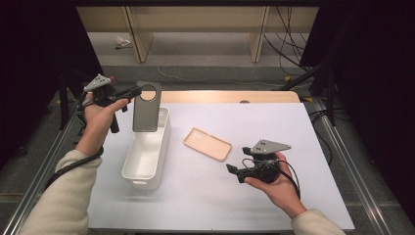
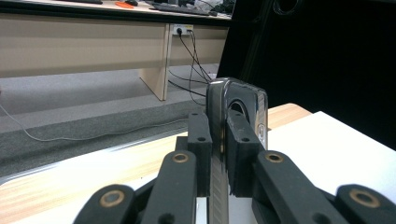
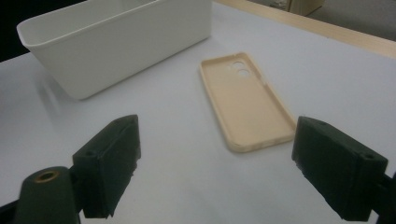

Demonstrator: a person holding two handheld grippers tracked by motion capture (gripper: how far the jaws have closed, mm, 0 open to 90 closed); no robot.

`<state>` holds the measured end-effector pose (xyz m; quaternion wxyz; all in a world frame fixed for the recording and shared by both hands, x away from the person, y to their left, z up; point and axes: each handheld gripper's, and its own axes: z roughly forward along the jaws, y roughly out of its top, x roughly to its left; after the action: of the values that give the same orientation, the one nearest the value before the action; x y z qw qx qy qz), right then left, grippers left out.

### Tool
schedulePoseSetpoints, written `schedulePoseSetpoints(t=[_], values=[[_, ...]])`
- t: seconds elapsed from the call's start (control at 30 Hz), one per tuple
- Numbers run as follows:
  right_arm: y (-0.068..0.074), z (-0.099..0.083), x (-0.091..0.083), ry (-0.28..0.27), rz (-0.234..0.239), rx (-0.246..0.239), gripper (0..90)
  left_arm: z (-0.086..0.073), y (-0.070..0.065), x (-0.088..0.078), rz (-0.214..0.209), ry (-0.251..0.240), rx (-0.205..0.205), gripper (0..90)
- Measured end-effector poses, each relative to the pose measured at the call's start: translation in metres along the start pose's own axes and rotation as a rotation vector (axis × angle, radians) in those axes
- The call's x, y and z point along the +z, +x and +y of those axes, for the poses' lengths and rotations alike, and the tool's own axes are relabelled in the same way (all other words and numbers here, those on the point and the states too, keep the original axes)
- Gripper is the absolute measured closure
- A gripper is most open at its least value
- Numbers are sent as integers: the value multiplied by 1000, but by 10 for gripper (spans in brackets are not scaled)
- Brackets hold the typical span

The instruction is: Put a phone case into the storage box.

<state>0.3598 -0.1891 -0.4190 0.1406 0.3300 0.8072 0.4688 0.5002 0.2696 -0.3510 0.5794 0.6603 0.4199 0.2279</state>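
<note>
Nearest the person, the right gripper (image 1: 234,172) rests in the right hand (image 1: 276,183) low over the white table (image 1: 293,127), its jaws wide apart with nothing between them; in the right gripper view those jaws frame the tan phone case (image 3: 245,102), which lies flat and open side up on the table, just beyond them and apart from both pads; to my eye this gripper waits its turn. Farther on, to the left, stands the white bin (image 1: 147,152), long and seemingly empty; the tan case lies beside it, not touching. Above the bin's far end the left gripper (image 1: 134,91), held in the left hand (image 1: 98,117), has its jaws clamped on the top edge of the grey phone case (image 1: 147,110), which hangs upright over the bin; the left gripper view shows the pads (image 2: 240,140) pressing both faces of it.

The step in hand looks like putting the grey case into the bin; the next move calls for lowering it inside the walls, then parting the jaws.

Counted: two phone cases, one grey, one tan; one bin; two grippers.
</note>
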Motion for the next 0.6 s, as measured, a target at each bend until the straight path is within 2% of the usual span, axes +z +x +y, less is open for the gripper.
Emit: schedulePoseSetpoints(t=[0.6], values=[[0,0,0,-2,2,2,161,-2,7,14,19,28,-1,816]])
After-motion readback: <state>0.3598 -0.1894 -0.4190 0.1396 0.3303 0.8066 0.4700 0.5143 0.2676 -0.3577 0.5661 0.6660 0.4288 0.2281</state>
